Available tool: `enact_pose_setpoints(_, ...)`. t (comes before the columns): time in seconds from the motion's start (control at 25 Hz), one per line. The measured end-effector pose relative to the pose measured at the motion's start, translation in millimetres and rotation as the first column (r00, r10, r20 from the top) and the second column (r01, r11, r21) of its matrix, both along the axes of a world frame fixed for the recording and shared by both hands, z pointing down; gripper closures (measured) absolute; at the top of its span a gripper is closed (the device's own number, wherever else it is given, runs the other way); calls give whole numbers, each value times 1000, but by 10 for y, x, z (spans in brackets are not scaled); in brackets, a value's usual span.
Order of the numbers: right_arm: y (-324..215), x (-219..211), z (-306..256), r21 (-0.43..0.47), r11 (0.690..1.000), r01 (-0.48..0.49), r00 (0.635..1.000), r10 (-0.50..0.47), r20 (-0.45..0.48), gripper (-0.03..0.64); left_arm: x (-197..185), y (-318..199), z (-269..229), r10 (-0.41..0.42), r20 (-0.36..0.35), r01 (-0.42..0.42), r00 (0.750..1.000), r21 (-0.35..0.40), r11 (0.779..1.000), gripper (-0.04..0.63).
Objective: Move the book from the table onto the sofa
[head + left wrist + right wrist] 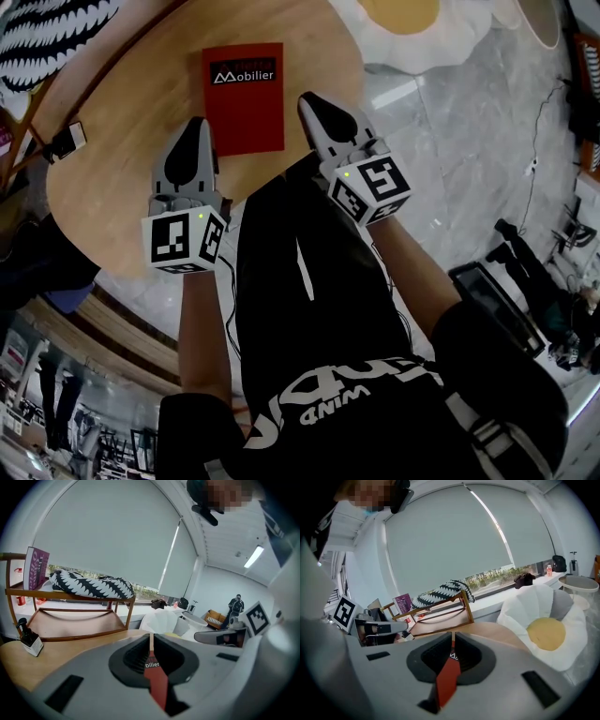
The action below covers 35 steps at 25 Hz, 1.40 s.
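A red book [244, 103] with a black title band lies flat on the round wooden table [131, 141]. My left gripper [199, 127] is shut, with its tip just left of the book's near left corner. My right gripper [312, 101], shut too, has its tip beside the book's right edge. Neither holds anything. In the left gripper view the book [157, 681] shows as a red sliver through the slit of the closed jaws. The right gripper view gives the same red sliver of the book [447, 677].
A small white holder [67, 141] stands at the table's left rim. Behind the table is a wooden rack [70, 625] with a black-and-white cushion [89, 585]. A white-and-yellow egg-shaped seat [546, 630] is at the right. Cables and gear [525, 272] lie on the marble floor.
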State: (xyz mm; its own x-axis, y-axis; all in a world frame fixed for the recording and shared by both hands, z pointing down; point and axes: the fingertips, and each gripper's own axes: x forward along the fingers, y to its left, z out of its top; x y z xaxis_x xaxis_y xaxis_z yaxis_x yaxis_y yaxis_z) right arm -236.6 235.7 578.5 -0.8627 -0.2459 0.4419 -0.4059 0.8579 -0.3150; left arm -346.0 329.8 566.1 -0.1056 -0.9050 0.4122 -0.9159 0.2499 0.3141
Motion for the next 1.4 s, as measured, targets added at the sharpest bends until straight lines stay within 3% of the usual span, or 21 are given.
enact_pose_setpoints(0.24,39,29,113,-23,1000,-8,1000,8,-24,607,10,35,75,15,-20,-16,1000,-27,1000,527)
enact_pose_setpoints(0.48,104,53,256,-76,997,-21,999,19,-34,436,56,41,202,30,-55,-32,998,-41,999,435)
enact_pose_setpoints(0.6,137,37,281,-101,995,-11,1000,8,-29,396,83,29,224,34,-65,-36,997,-35,999,360)
enact_pose_setpoints(1.04,154,19,589,-157,987,-13,996,0,-86,393,47,-27,439,45,-87,-52,995,-80,995,360)
enact_pose_setpoints(1.4,222,-7,1150,-244,969,-27,985,-16,-173,393,39,-47,1021,48,-136,-73,990,-184,980,360)
